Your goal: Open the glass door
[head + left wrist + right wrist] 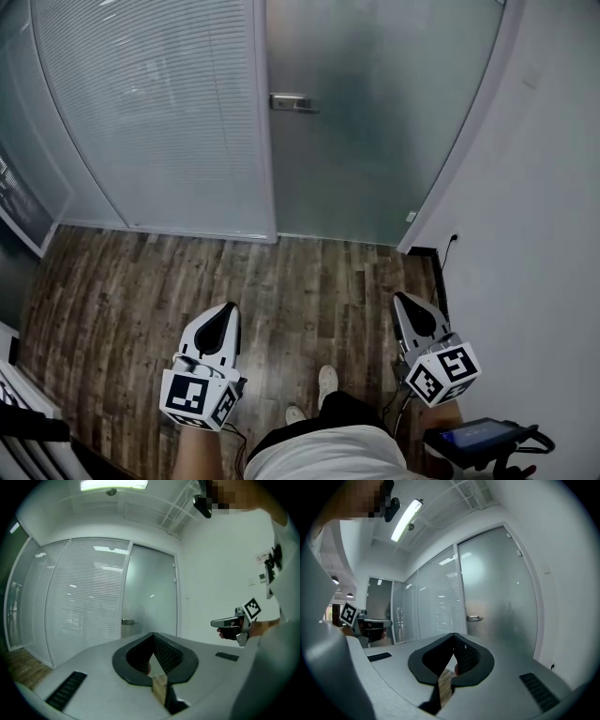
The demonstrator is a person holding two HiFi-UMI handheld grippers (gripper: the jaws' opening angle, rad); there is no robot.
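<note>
Well, the person stands on the dark wood-plank floor (281,281) facing the frosted glass door (375,122), which sits shut in its frame and well apart from both tools. Its metal handle (292,102) is on the door's left edge, right beside the post that divides it from a curved glass panel (159,112) lined with fine horizontal blinds. A white wall (534,187) runs along the right side, and a dark cable (444,267) hangs down it near the door's lower corner.

The left gripper (228,312) is held out low in front of the person, pointing towards the door. Its jaws are pressed together at the tip with nothing between them, as the left gripper view makes plain. The right gripper (401,302) is held out alongside it, level with it and a body's width away. Its jaws are likewise closed tight and empty. Neither touches the door or the handle.

From the left gripper view the door is ahead and slightly left of the closed tip, with the handle showing just above the tool's body. The other tool shows off to the right, gripped in a hand. From the right gripper view the door fills the right half, and the handle sits just above and right of the closed tip.

Light-coloured shoes (326,381) show between the two tools. A long ceiling light (407,520) glows overhead.
</note>
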